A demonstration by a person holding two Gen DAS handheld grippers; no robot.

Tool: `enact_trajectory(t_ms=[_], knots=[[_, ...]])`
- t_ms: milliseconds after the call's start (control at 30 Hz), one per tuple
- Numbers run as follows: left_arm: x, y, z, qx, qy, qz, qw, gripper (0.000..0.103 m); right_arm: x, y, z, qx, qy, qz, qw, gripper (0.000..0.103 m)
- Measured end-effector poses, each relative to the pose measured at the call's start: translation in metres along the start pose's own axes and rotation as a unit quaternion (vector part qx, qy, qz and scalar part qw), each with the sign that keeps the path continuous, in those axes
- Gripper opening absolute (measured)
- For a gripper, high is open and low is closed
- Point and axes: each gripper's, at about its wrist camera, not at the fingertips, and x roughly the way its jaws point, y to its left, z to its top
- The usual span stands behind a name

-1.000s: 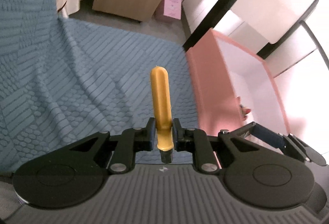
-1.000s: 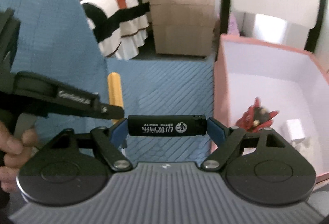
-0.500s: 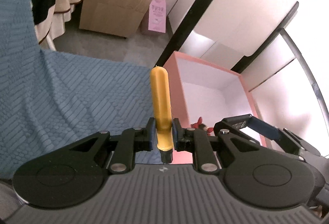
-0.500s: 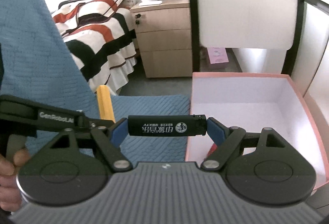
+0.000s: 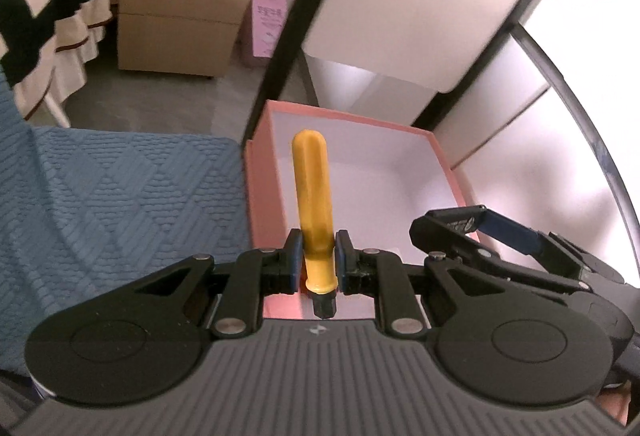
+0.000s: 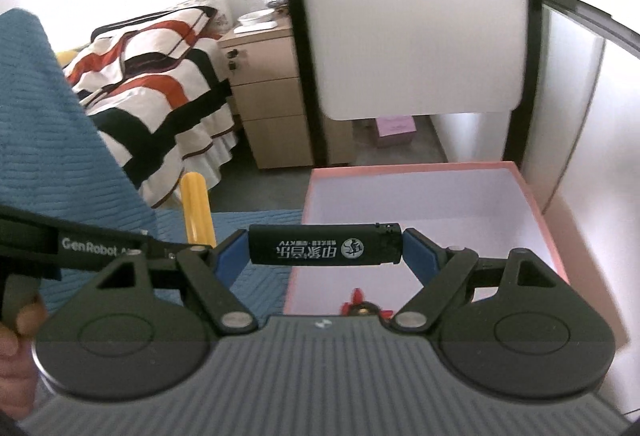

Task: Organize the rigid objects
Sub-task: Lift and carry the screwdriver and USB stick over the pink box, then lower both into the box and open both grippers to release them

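My left gripper (image 5: 317, 260) is shut on a yellow-handled screwdriver (image 5: 311, 196), handle pointing away, over the near left rim of a pink box (image 5: 260, 196) with a white inside. My right gripper (image 6: 325, 248) is shut on a black lighter (image 6: 325, 245) with white print, held crosswise by its ends above the same pink box (image 6: 536, 212). The right gripper's arm (image 5: 508, 232) shows at the right of the left wrist view. The left gripper's arm (image 6: 80, 246) and the screwdriver's yellow handle (image 6: 197, 208) show at the left of the right wrist view. Something red (image 6: 358, 302) lies in the box, mostly hidden.
A blue textured blanket (image 5: 100, 204) covers the surface left of the box. Beyond stand a wooden drawer cabinet (image 5: 176, 8), a striped bedspread (image 6: 152, 76), a small pink carton (image 5: 270, 26) on the floor, and white panels with black frames (image 6: 412, 16). A hand (image 6: 16, 336) grips the left tool.
Both grippers have risen and swung right, from over the blanket to over the pink box. The box now lies ahead of both, and more of the room shows behind. Both grips are unchanged.
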Motion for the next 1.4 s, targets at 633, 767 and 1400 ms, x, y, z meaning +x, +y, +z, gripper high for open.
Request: enact_trajectory(t_ms=[633,767,1400], knots=[[0.117,-0.035,-0.04,0.015,0.119,0.007,0.9927,0.02,0.055,-0.081,-0.071,0.069,0.132,-0.037,0.988,0.085],[0.127,-0.031,-0.046,0.013,0.131,0.011,0.9912,0.02,0.063,-0.084,-0.088,0.075,0.151,-0.033,0.985,0.085],[0.067,-0.04,-0.031,0.04,0.056,0.006,0.9976,0.02,0.033,-0.086,-0.062,0.103,0.119,-0.034,0.987,0.089]])
